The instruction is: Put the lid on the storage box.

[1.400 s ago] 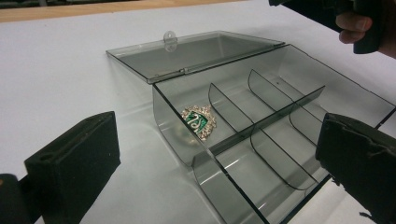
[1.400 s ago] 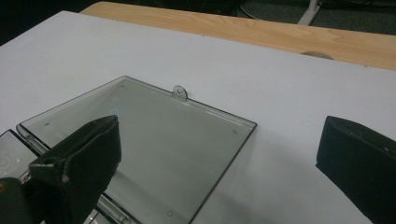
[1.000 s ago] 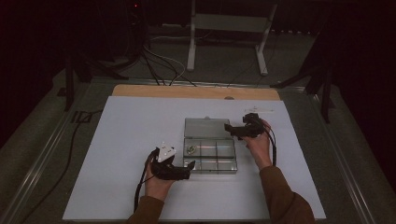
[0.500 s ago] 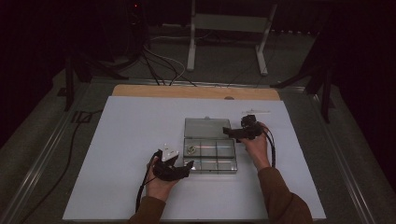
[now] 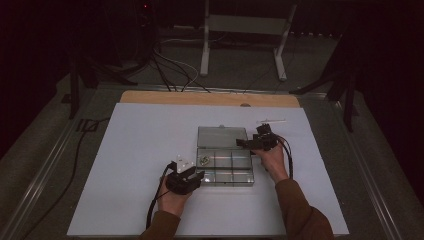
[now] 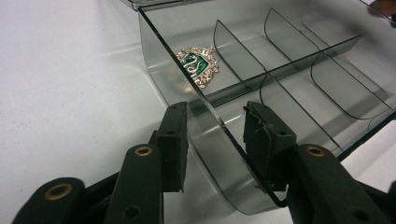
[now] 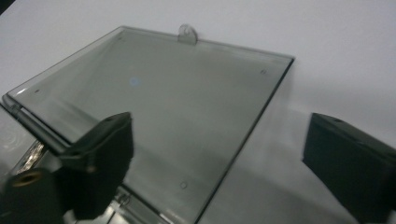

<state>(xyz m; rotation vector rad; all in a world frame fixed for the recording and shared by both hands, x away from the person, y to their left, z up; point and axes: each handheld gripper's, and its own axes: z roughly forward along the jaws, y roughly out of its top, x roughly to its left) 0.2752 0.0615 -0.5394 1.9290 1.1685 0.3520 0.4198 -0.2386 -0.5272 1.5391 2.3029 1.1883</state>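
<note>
Closing since earlier, left gripper [image 6: 215, 144] seemingly straddles box [image 6: 280, 70] corner

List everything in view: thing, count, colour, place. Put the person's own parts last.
compartment box: one, clear grey plastic, mid-table, lid open.
lid: one, clear grey, lying flat behind the box.
badge: one, silver with green centre, in the box's far left compartment.
white mat: one, covering the table.
white stick: one, on the mat beyond the box; too small to identify.
left gripper: one, black, jaws astride the box's near left wall, just closing, gap still showing.
right gripper: one, black, open over the lid's edge.
</note>
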